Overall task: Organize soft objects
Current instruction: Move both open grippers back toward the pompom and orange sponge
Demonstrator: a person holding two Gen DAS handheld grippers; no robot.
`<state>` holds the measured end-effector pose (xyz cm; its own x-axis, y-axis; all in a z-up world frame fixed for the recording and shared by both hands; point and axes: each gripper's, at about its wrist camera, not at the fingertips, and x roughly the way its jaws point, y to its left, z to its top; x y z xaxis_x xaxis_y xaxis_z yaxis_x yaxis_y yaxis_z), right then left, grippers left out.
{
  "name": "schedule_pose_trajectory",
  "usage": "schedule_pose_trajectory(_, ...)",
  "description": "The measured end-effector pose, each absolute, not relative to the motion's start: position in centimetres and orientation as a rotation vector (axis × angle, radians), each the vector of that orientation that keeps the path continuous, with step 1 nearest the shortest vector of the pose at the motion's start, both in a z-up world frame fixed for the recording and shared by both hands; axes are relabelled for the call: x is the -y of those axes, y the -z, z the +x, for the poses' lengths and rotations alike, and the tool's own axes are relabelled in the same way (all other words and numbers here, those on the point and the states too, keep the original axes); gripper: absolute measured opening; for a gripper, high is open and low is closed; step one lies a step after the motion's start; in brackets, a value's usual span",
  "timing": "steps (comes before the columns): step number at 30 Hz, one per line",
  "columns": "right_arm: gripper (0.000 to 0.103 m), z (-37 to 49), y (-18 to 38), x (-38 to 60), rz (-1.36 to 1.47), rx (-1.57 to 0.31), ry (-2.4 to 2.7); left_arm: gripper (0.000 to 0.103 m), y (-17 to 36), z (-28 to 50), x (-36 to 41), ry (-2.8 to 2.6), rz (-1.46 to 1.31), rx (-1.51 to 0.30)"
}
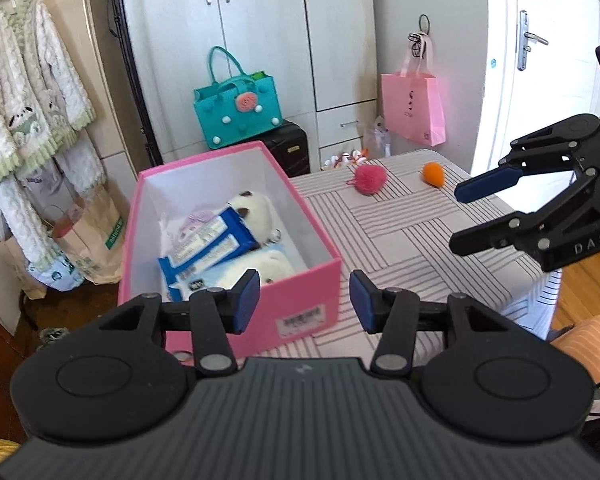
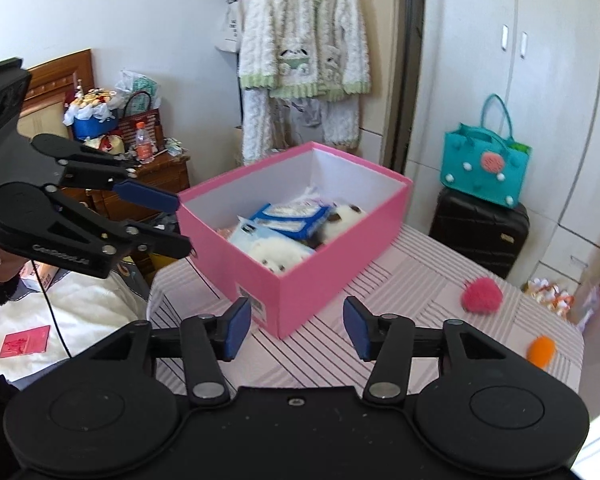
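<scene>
Both grippers empty, two fuzzy balls yet to be boxed

The left gripper (image 1: 304, 300) and right gripper (image 2: 296, 328) hang with jaws apart, nothing between them, near the pink box (image 1: 300, 292) on the desk (image 1: 400, 236). Beyond lie a pink pom-pom (image 1: 370, 180) and an orange pom-pom (image 1: 433, 174), well apart from the box: light, squashy (likely forgiving); pinch each across its middle.

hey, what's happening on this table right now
A person is tidying soft things into a pink box on a striped table. Plush toys and a blue-and-white packet already lie inside. Both the left gripper and right gripper are open and empty. A pink pom-pom and an orange one still sit loose on the table.
</scene>
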<state>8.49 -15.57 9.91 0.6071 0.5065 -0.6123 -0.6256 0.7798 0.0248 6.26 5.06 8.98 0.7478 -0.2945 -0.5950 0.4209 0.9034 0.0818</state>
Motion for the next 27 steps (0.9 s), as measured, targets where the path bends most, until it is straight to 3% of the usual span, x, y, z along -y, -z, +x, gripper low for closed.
schedule_pose_trajectory(12,0.058,9.5,-5.9,22.4,-0.122,-0.719,-0.554,0.049,-5.6,7.2,0.1,0.487,0.179,-0.673)
schedule_pose_trajectory(27,0.064,13.7,-2.8,30.0,-0.094,-0.706,-0.450,0.064,-5.8,11.9,8.7,0.552,0.169,-0.635)
